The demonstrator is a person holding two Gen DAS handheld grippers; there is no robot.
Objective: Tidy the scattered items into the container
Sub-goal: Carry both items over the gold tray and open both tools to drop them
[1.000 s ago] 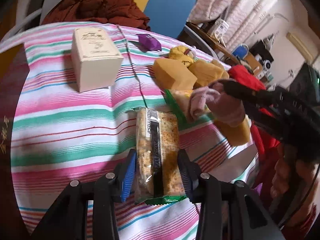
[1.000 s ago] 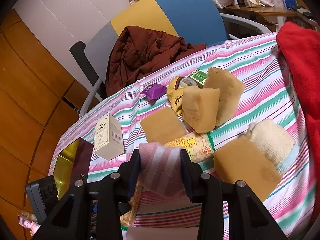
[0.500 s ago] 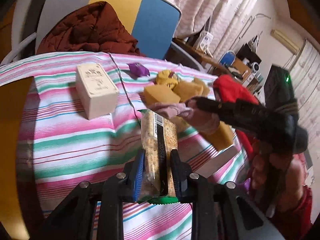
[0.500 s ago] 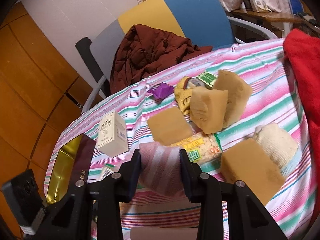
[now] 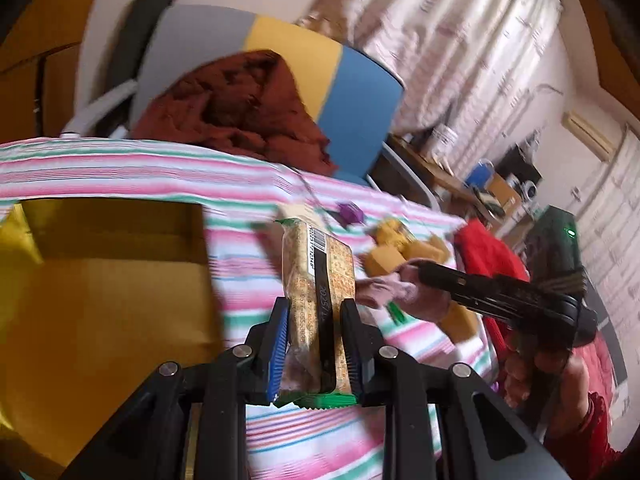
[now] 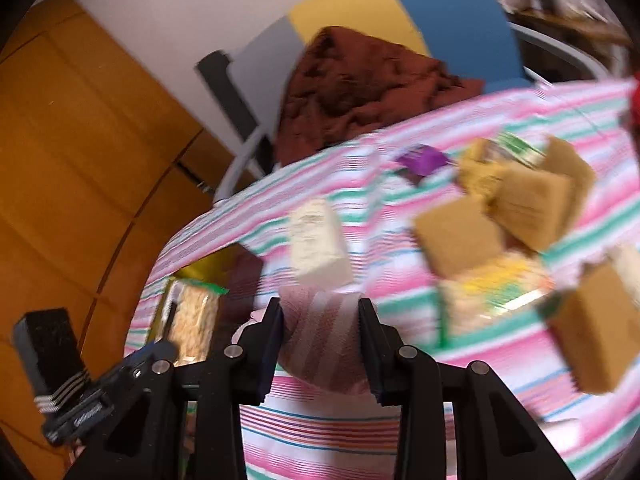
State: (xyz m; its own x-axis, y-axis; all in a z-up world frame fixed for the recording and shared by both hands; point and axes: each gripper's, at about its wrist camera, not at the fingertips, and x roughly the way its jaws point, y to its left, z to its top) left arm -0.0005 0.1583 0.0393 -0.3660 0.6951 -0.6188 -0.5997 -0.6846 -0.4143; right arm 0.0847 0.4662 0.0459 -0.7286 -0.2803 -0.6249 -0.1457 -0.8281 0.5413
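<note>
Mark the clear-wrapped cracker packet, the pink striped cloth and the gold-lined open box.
Clear-wrapped cracker packet (image 5: 316,280): left wrist view, mid wrapper above the claw.
Pink striped cloth (image 6: 320,332): right wrist view, bunched middle.
Gold-lined open box (image 5: 100,300): left wrist view, bare inner floor.

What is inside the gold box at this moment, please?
In the left wrist view the gold box shows only its bare gold floor and far wall; no item lies in the visible part. Its near corner is out of view. The left tool holds the cracker packet beside it.
</note>
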